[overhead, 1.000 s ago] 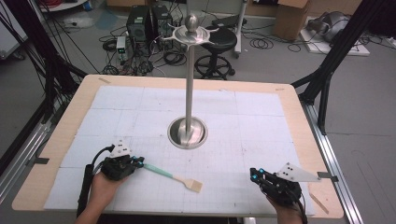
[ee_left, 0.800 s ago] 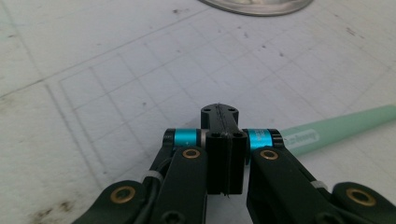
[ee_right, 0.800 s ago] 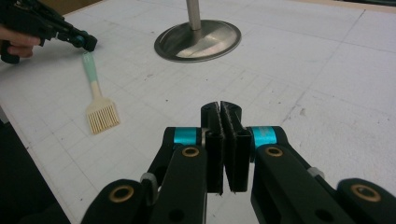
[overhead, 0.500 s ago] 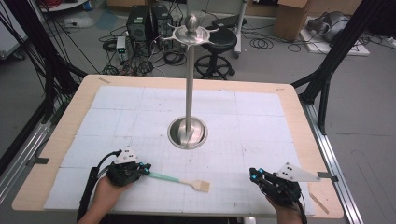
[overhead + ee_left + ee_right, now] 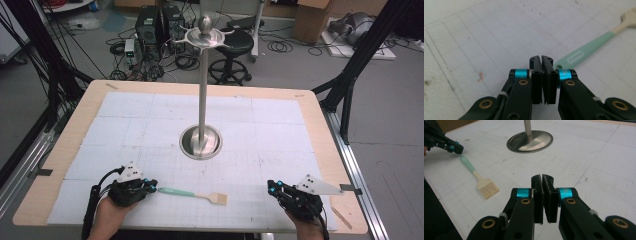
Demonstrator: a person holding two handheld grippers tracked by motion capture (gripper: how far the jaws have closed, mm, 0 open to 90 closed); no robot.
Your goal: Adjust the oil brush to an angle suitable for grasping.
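- The left gripper [image 5: 150, 186] is resting low on the near left part of the table [image 5: 90, 107], and its jaws are pressing together with nothing between them
- The brush [image 5: 192, 194] is lying flat on the white mat [image 5: 150, 120], just beside the tip of the left gripper; its mint green handle end is pointing at the gripper, but the jaws are not holding it
- In the left gripper view the handle [image 5: 584, 53] is passing just to the right of the jaws, and I cannot tell if it is touching them
- The pale bristle head [image 5: 487, 188] of the brush is pointing toward the right side of the table, in the free space between the two grippers
- The right gripper [image 5: 272, 187] is sitting at the near right part of the table, well apart from the brush, with its jaws also closed tight on nothing
- The tall metal stand [image 5: 201, 90] is standing upright in the middle of the mat on its round base [image 5: 530, 141], behind the brush and apart from it
- Nothing is lying between the left gripper and the brush, and the stand is not blocking either gripper
- Behind the table a black stool [image 5: 235, 47], computer boxes [image 5: 152, 25] and many cables are sitting on the floor
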